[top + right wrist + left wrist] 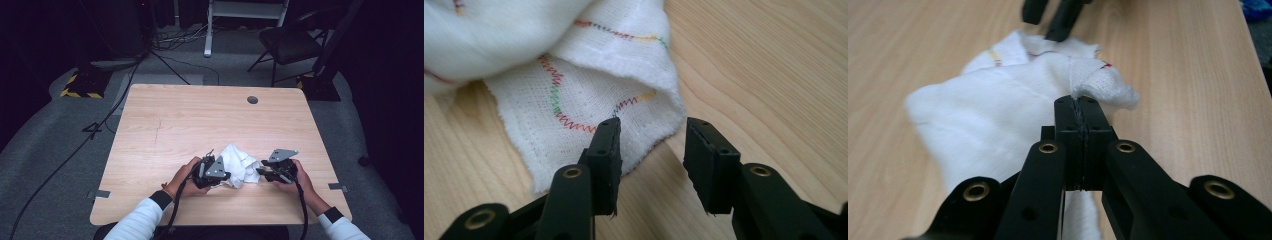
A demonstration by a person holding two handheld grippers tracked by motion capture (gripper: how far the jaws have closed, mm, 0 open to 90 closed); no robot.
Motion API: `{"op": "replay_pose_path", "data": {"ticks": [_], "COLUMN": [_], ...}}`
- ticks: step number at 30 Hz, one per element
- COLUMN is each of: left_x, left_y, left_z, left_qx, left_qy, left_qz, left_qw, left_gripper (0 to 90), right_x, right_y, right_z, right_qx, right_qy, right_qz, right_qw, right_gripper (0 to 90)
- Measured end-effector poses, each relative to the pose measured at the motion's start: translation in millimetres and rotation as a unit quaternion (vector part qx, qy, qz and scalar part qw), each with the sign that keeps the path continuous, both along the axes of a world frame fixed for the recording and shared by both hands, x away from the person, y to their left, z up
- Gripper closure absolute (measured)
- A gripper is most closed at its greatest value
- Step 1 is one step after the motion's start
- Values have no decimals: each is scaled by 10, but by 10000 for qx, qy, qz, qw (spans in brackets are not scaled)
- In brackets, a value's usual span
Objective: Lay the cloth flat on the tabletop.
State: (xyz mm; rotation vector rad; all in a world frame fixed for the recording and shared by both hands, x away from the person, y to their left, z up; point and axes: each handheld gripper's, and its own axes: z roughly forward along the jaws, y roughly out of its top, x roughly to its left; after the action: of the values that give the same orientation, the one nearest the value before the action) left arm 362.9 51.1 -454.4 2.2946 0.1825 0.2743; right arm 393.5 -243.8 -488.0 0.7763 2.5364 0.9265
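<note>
The far half of the table (200, 115) is left bare up to its far edge, apart from a small dark grommet (252, 100) near the far right corner. Passage along the near edge is blocked at its middle by a crumpled white cloth (237, 165), flanked closely by the left gripper (220, 176) and the right gripper (260, 171).

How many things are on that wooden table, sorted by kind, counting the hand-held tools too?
White cloth with coloured stitching: 1
Black grippers: 2, the left gripper shut on the cloth, the right gripper open at the cloth's edge
Total: 3
</note>
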Motion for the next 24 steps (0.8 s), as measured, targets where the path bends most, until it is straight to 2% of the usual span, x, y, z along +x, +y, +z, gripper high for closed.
{"op": "replay_pose_path", "data": {"ticks": [2, 4, 7, 8, 9, 10, 12, 15, 18, 20, 24], "left_x": [43, 95, 175, 175, 212, 232, 285, 371, 458, 525, 637], "left_y": [101, 196, 356, 356, 478, 538, 665, 818, 971, 1087, 1243], "left_z": [43, 76, 129, 129, 164, 177, 177, 143, 106, 65, -50], "left_qx": [-105, -76, -167, -167, -258, -228, -297, -241, -260, -349, -148], "left_qy": [-74, -161, -232, -232, -273, -284, -254, -229, -163, -38, 82], "left_qz": [176, 318, 627, 627, 824, 923, 1120, 1399, 1718, 1902, 2226], "left_qw": [9998, 9993, 9976, 9976, 9959, 9951, 9929, 9896, 9846, 9811, 9748], "left_gripper": [891, 891, 892, 892, 892, 892, 892, 892, 892, 892, 891], "right_x": [14, 21, 29, 35, 46, 52, 59, 74, 93, 104, 120], "right_y": [-48, -90, -149, -170, -192, -208, -232, -262, -298, -318, -330], "right_z": [2, 10, 20, 19, 21, 23, 28, 33, 32, 35, 47], "right_qx": [-10, -121, -237, -216, -227, -261, -377, -505, -533, -554, -598], "right_qy": [5, -76, -135, -108, -100, -122, -213, -310, -337, -332, -258], "right_qz": [-72, -118, -256, -309, -335, -371, -416, -511, -633, -725, -856], "right_qw": [10000, 9998, 9993, 9992, 9991, 9989, 9982, 9969, 9960, 9953, 9942], "right_gripper": [564, 544, 539, 536, 531, 524, 516, 509, 503, 503, 502]}}
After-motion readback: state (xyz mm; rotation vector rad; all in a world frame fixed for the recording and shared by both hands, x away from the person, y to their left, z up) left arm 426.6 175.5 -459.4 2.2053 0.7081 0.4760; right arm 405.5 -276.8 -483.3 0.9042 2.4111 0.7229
